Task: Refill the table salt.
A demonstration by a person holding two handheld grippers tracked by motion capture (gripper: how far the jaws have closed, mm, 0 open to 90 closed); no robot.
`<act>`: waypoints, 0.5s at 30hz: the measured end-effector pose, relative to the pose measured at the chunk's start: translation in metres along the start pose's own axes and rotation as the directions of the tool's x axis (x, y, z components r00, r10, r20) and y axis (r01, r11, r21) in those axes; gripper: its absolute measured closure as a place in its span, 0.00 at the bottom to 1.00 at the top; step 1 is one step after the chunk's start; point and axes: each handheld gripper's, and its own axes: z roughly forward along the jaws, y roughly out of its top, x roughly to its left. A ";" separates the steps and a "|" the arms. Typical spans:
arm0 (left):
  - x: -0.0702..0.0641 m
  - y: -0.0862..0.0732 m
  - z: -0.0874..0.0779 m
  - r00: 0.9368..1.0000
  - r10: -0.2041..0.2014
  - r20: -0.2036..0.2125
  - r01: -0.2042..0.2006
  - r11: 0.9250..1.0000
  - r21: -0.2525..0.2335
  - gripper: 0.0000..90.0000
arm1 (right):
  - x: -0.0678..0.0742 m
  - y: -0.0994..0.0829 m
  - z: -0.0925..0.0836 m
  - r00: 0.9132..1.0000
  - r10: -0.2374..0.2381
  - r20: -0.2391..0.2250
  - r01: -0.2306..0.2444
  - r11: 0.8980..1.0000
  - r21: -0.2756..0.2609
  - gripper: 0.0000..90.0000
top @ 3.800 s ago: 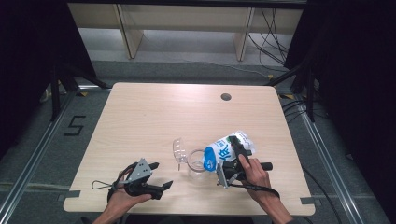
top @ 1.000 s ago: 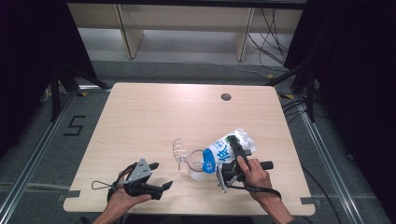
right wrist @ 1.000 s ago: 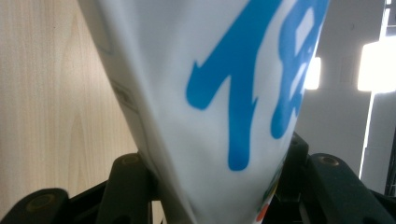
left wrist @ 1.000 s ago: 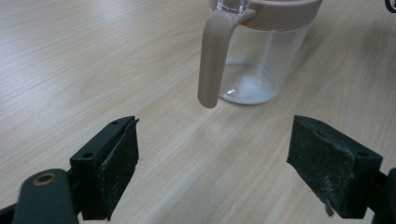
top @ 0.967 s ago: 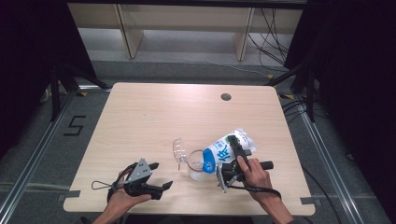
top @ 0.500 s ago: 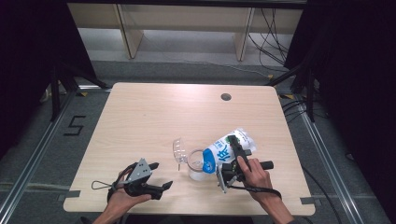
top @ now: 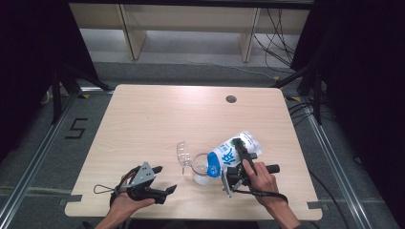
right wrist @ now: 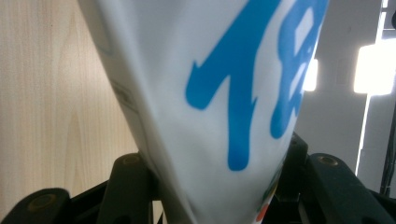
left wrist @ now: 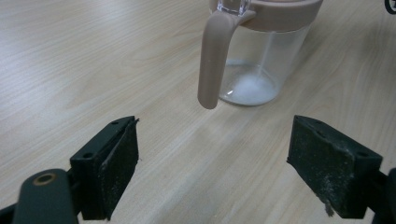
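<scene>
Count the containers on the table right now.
2: a clear jar with a flipped-open lid near the front edge, and a white-and-blue pouch tilted over it, clamped in the right gripper.

Black two-jaw tools, worn grey pads, grey three-cornered plate, black cables

I am working in a lab or test room set up for recording, not a home. My wooden table stands alone on a grey floor, with metal rails along both sides and a "5" marked on the ground. Black curtains close the sides, cables trail behind, and bare shelving lines the back.
</scene>
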 end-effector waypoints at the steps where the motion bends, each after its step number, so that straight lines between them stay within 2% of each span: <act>1: 0.001 0.000 0.000 1.000 0.012 0.001 -0.012 1.000 0.001 0.18 | 0.000 0.000 0.000 1.000 0.002 -0.001 -0.002 1.000 0.001 0.59; 11: 0.000 0.000 0.000 1.000 0.007 0.000 -0.007 1.000 0.001 0.18 | 0.000 0.000 0.000 1.000 -0.005 0.002 0.005 1.000 0.003 0.60; 12: 0.000 0.000 0.000 1.000 -0.002 0.001 0.002 1.000 0.001 0.18 | -0.001 0.001 0.000 1.000 -0.024 0.005 0.024 1.000 -0.001 0.60; 13: 0.000 0.000 0.000 1.000 -0.002 0.001 0.002 1.000 0.001 0.18 | -0.004 0.001 0.000 0.998 -0.064 0.011 0.064 0.998 -0.006 0.60; 15: 0.000 0.000 0.000 1.000 0.008 0.000 -0.008 1.000 0.002 0.18 | -0.004 0.001 0.000 0.998 -0.058 0.009 0.058 0.998 -0.002 0.60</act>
